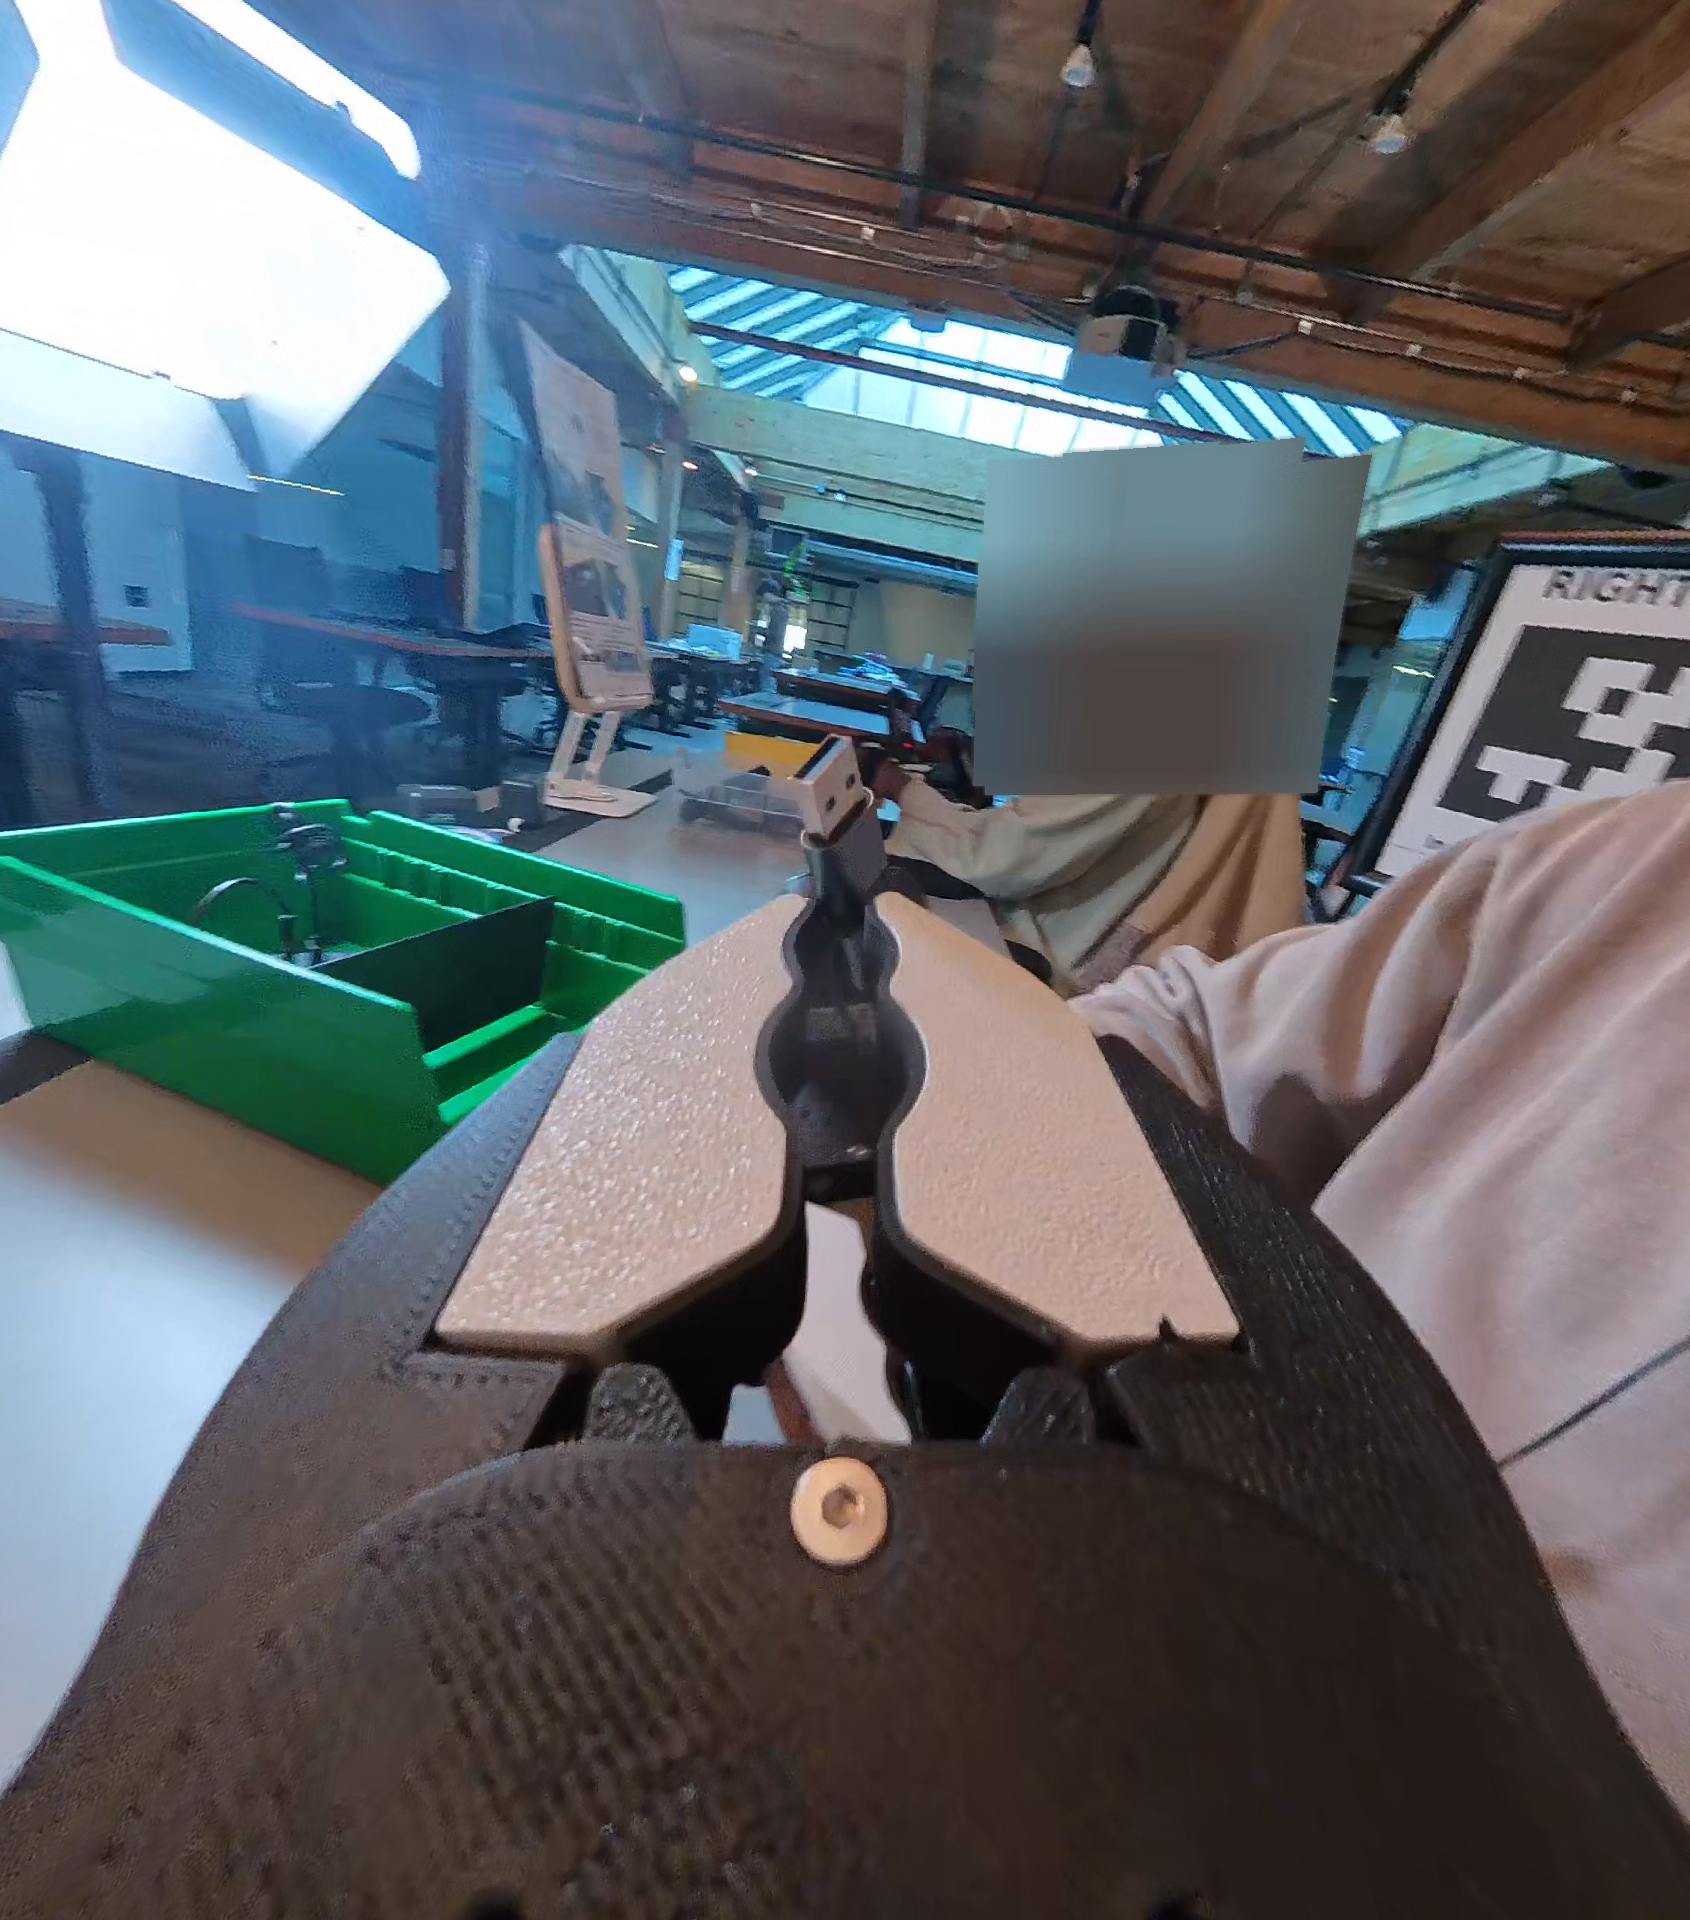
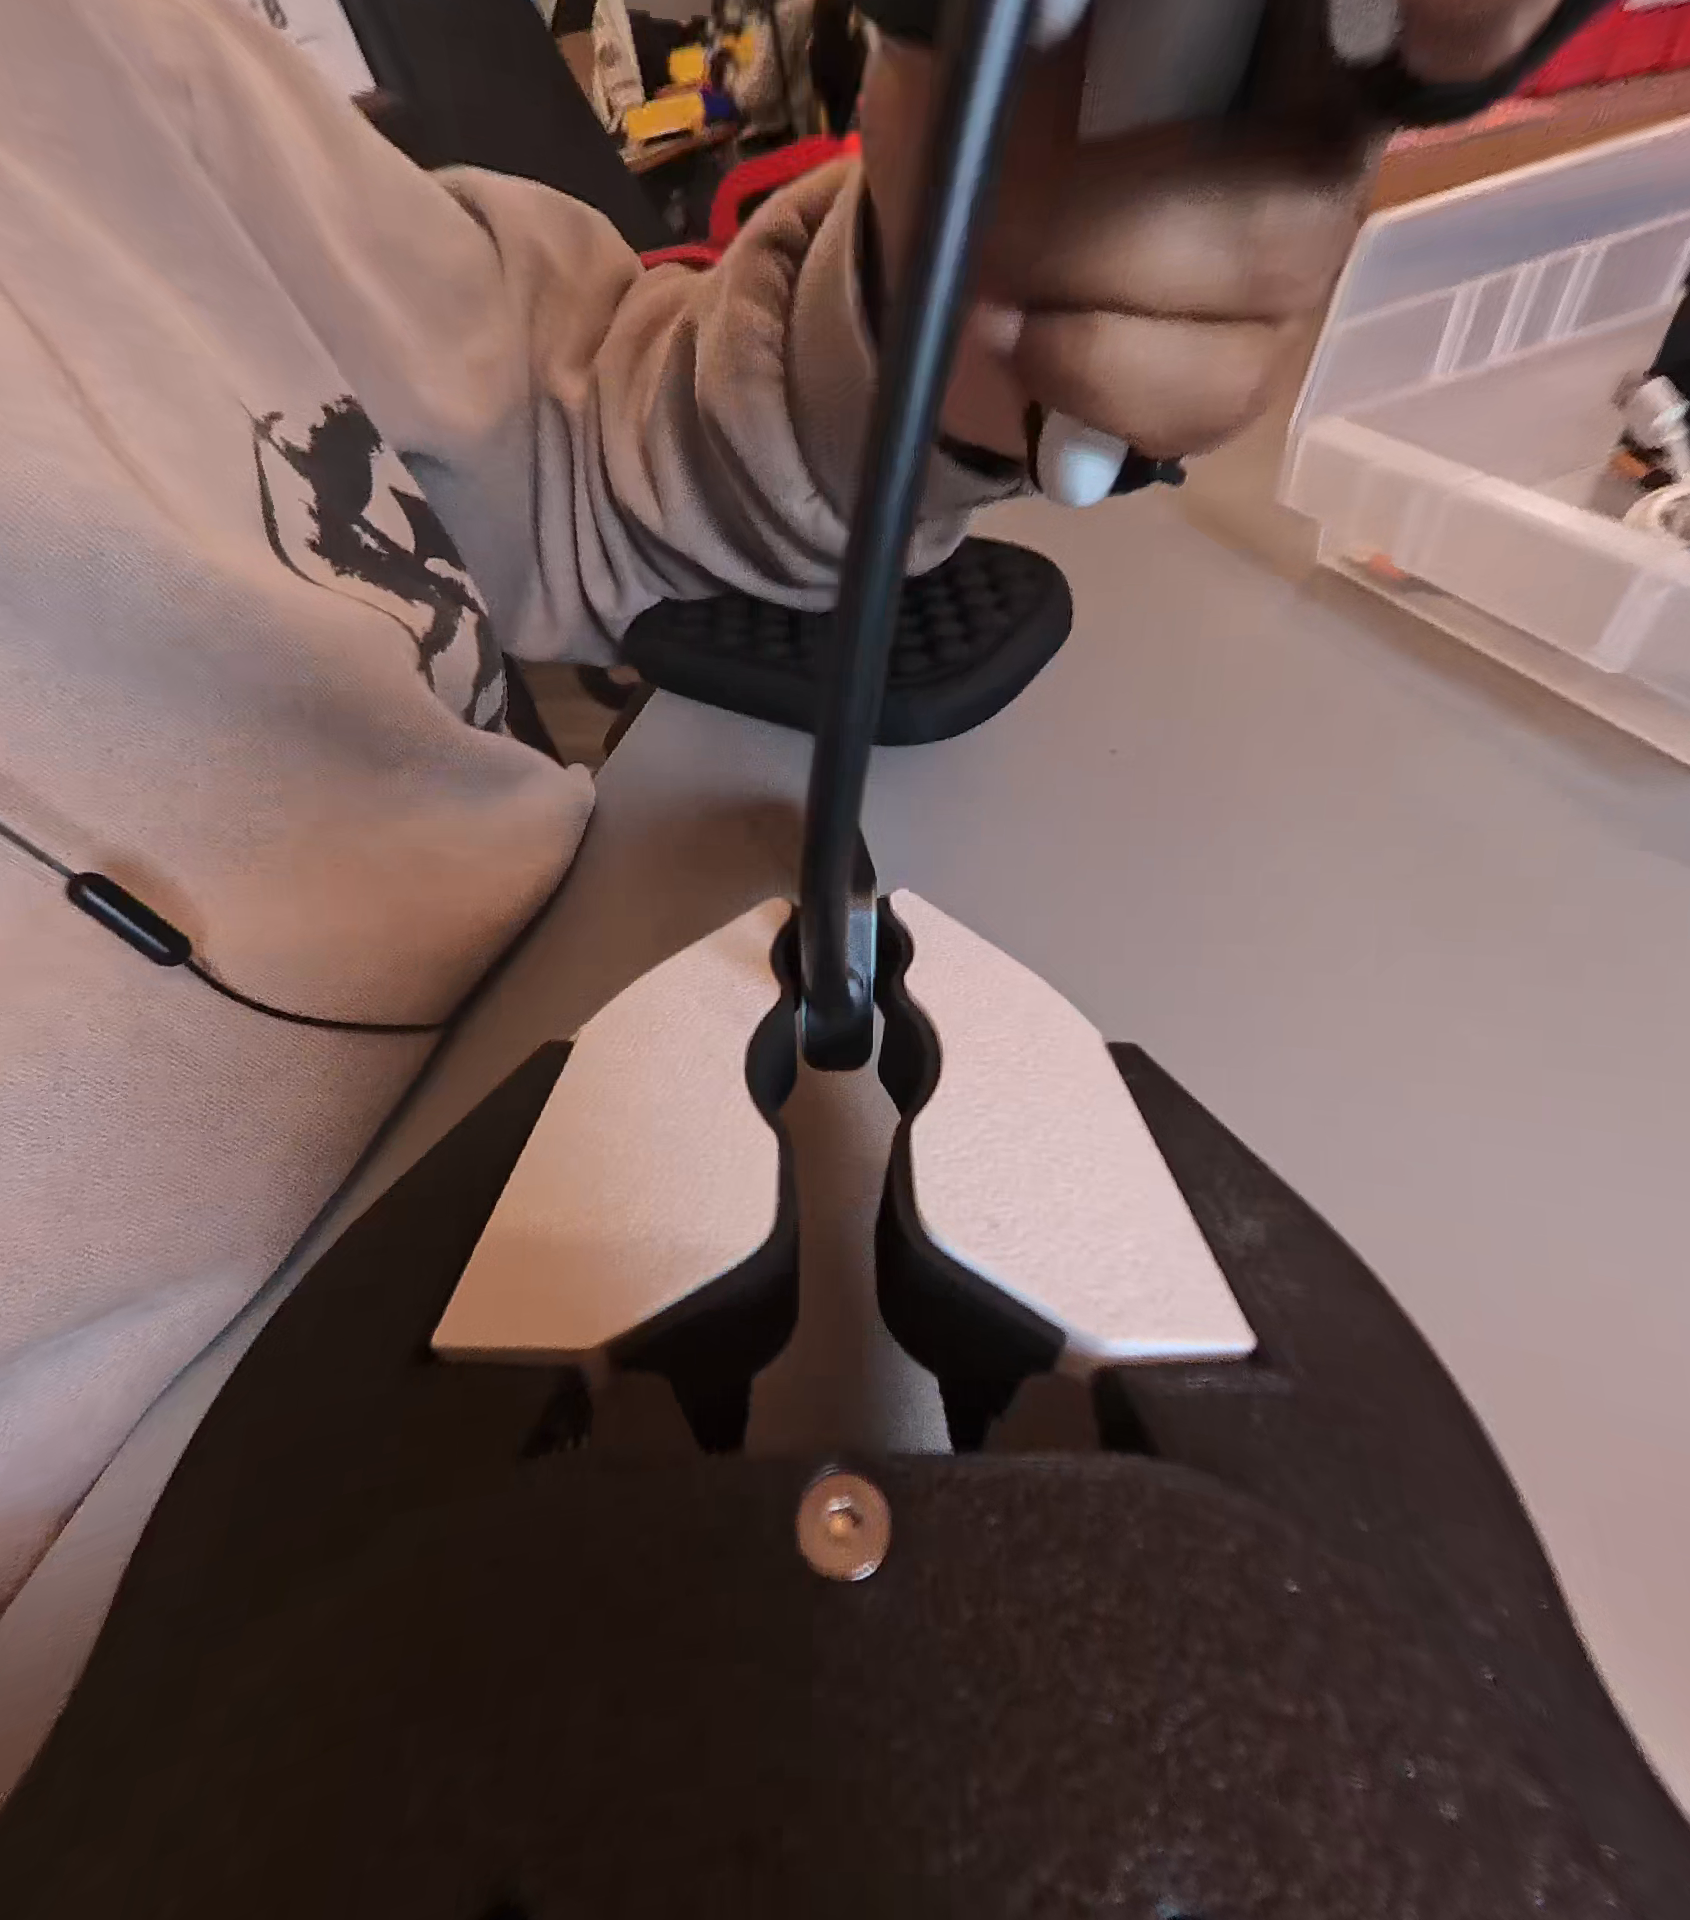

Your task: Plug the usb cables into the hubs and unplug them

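My left gripper is shut on a dark USB cable plug, raised above the table. The plug's silver USB-A tip sticks up past the fingertips. My right gripper is shut on the end of a black cable, low over the grey table. A small metal part shows between its fingertips. The cable runs up and out of the top of the right wrist view, past the person's hand. I cannot tell if both grippers hold the same cable.
A green bin with a black divider and coiled cables stands on the table at left. A clear bin with small parts stands at right. The person's beige sleeve lies close by. A black chair seat is past the table edge. Tip to tip, the grippers are about 15 centimeters apart.
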`<move>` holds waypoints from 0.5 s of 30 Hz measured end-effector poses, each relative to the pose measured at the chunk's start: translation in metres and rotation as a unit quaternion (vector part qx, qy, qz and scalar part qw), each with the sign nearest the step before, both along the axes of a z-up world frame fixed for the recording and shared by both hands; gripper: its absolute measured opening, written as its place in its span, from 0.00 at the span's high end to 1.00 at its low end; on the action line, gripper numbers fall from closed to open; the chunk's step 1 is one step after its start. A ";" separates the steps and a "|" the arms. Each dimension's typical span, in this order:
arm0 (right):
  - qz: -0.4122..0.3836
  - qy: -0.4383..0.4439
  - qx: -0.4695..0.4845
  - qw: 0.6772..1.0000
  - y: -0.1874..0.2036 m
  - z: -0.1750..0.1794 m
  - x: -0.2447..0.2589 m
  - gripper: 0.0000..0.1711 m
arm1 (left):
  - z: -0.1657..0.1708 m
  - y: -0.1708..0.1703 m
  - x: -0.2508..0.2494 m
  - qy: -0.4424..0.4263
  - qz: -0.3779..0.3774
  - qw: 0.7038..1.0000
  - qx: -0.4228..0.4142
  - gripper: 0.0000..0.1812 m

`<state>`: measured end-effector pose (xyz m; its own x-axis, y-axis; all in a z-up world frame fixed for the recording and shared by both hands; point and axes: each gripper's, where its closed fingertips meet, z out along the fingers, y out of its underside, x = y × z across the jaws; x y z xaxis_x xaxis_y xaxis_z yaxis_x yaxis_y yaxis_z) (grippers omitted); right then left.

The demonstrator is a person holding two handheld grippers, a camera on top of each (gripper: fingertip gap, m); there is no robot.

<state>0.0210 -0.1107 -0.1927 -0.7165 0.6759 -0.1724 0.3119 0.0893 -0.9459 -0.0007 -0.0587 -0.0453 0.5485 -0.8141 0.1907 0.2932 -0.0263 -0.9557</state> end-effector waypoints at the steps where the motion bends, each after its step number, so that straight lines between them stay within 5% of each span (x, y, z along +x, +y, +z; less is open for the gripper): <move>1: -0.012 0.013 -0.005 1.000 0.004 0.005 0.001 0.94 | -0.002 0.004 -0.007 -0.006 0.013 1.000 -0.006 0.96; 5: -0.076 0.074 -0.026 0.994 0.030 0.030 0.007 0.94 | -0.021 0.012 -0.015 0.007 -0.003 0.999 -0.047 0.79; 8: -0.140 0.142 -0.032 0.979 0.056 0.057 0.012 0.94 | -0.061 0.012 -0.005 0.113 -0.029 0.990 -0.078 0.69; 12: -0.205 0.233 0.015 0.951 0.077 0.087 0.022 0.94 | -0.111 0.016 0.007 0.317 0.009 0.948 -0.034 0.75; 15: -0.204 0.275 0.043 0.938 0.071 0.099 0.031 0.94 | -0.107 0.026 0.006 0.394 0.095 0.912 0.055 0.88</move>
<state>0.0519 -0.0401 -0.0933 -0.3599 0.9078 0.2154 -0.1978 0.1514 -0.9685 0.0058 -0.0326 -0.1527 0.6125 -0.6806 -0.4020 -0.4978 0.0628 -0.8650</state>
